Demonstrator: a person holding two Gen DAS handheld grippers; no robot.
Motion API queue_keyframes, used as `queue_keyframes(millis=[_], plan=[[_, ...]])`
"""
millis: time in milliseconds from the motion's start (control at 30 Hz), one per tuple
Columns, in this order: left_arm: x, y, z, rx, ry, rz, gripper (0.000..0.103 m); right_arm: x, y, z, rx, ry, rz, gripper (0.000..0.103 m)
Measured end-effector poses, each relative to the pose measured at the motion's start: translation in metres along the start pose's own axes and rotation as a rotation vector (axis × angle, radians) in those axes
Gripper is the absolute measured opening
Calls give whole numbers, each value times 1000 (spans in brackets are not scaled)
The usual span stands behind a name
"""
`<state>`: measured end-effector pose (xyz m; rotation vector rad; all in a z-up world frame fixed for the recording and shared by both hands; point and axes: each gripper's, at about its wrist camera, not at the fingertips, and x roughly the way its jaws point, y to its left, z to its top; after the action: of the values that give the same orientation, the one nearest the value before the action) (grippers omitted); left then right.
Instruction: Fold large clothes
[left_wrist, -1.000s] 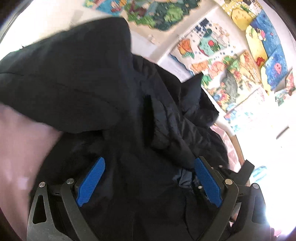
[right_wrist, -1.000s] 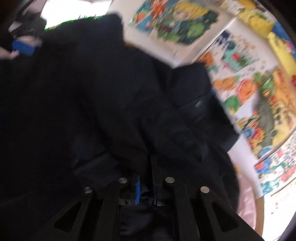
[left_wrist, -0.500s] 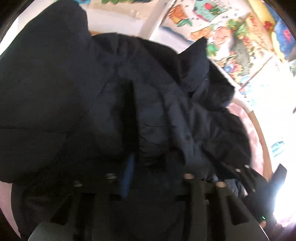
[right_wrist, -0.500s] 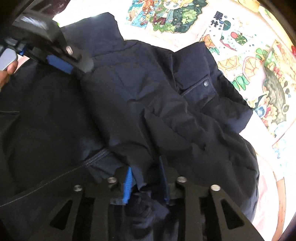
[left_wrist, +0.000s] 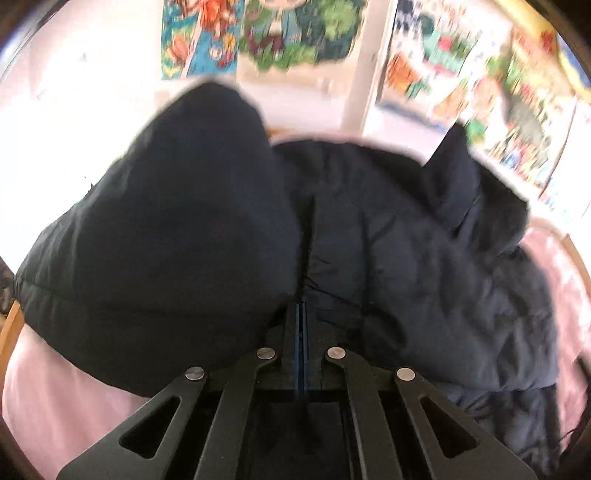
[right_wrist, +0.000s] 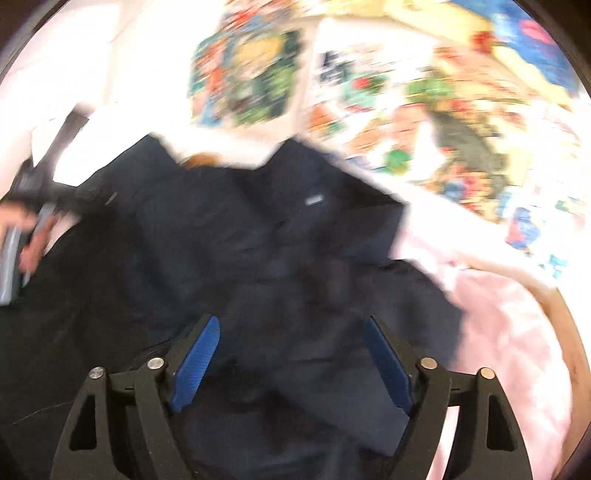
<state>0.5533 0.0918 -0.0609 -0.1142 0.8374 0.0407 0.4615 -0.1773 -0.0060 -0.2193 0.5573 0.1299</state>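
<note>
A large dark navy padded jacket (left_wrist: 406, 258) lies crumpled on a pink sheet (left_wrist: 74, 406). My left gripper (left_wrist: 300, 310) is shut, its blue pads pinched together on a fold of the jacket near a seam, and creases run out from the tips. A bulging part of the jacket rises to its left. In the right wrist view the jacket (right_wrist: 258, 240) spreads under my right gripper (right_wrist: 291, 321). Its jaws are opening wide above the cloth, and the pads press on nothing. A hand (right_wrist: 26, 236) holding the left gripper shows at the left edge.
Bright cartoon pictures (left_wrist: 480, 74) cover the surface beyond the jacket. The pink sheet (right_wrist: 498, 332) reaches right to a curved wooden rim (right_wrist: 569, 314). Both views are blurred by motion.
The left jaws went from wide open to shut on a jacket fold. The right jaws let go of the fabric they pinched, spread wide, and that gripper drew back and rose.
</note>
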Motion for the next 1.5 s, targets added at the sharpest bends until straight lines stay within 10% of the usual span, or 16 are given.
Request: queue_keyframes(millis=[200, 300, 433, 600, 700, 1033, 1367, 1500], plan=[[19, 5, -10, -5, 36, 49, 0, 71, -50, -27, 78, 146, -195, 87], [30, -1, -9, 0, 43, 51, 0, 117, -59, -50, 117, 308, -119, 86], [19, 17, -12, -76, 41, -66, 2, 122, -67, -53, 160, 315, -88, 87], [-34, 59, -38, -229, -7, -298, 56, 85, -75, -48, 210, 217, -16, 88], [-70, 92, -54, -336, -109, -282, 89, 61, -76, -45, 223, 176, 57, 93], [-57, 210, -60, -768, -168, -185, 90, 17, -30, -39, 101, 135, 228, 103], [-29, 228, -30, -912, -203, -139, 89, 28, -22, -51, 89, 180, 226, 103], [-27, 228, -24, -928, -210, -130, 54, 28, -24, -53, 100, 179, 227, 103]])
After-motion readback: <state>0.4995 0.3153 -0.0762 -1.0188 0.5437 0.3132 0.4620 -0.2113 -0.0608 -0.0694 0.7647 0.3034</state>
